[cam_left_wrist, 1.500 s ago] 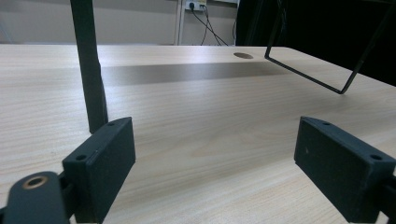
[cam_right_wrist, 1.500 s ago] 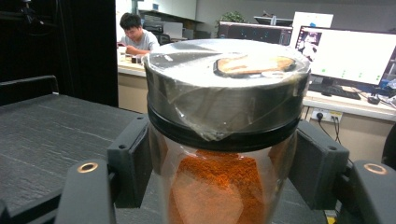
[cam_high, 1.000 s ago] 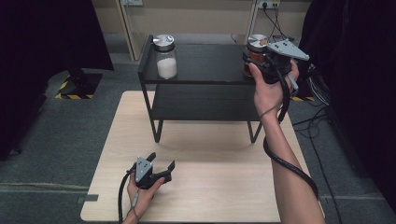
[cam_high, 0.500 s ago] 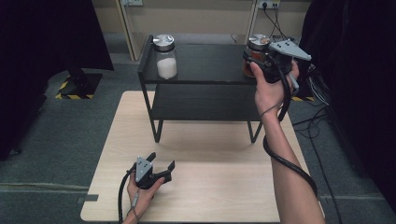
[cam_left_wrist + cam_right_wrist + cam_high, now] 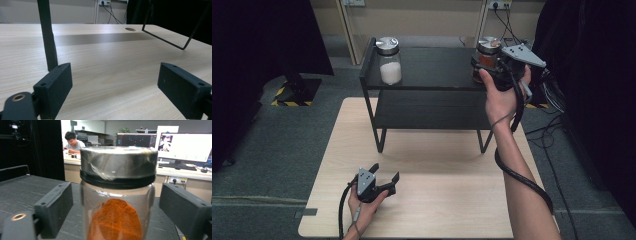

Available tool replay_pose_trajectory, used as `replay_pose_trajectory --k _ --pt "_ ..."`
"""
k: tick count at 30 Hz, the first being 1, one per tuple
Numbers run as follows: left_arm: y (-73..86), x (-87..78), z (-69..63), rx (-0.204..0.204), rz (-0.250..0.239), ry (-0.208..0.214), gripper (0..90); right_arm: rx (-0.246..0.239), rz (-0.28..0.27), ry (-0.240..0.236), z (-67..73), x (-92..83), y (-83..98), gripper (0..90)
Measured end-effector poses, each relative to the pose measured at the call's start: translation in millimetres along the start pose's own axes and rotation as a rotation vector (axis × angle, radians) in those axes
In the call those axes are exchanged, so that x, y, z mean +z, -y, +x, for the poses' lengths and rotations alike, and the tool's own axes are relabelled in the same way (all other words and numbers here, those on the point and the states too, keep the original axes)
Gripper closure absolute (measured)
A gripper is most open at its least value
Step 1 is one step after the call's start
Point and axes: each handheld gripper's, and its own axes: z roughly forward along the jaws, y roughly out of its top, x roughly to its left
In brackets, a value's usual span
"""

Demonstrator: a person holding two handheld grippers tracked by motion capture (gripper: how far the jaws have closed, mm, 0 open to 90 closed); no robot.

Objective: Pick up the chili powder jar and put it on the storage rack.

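A glass jar of orange powder with a metal lid stands upright at the right end of the black rack's top shelf. My right gripper is level with it. Its jaws have just been opening and now stand on either side of the jar, with a gap at each pad. My left gripper rests open on the wooden table near its front edge, with nothing between its pads.
A second jar with white powder stands at the left end of the top shelf. The rack's lower shelf is bare. A rack leg rises just ahead of the left gripper. Cables trail from both grippers.
The right gripper's jaws look slightly wider around the orange jar than before. Both hands and both jars stay where they were.
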Motion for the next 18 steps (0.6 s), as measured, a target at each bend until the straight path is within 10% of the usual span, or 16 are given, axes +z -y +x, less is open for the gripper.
replay_pose_trajectory --k 18 --pt "0.0 0.0 -0.2 0.0 0.0 -0.001 12.1 -0.043 -0.009 -0.008 5.1 -17.1 -1.6 7.9"
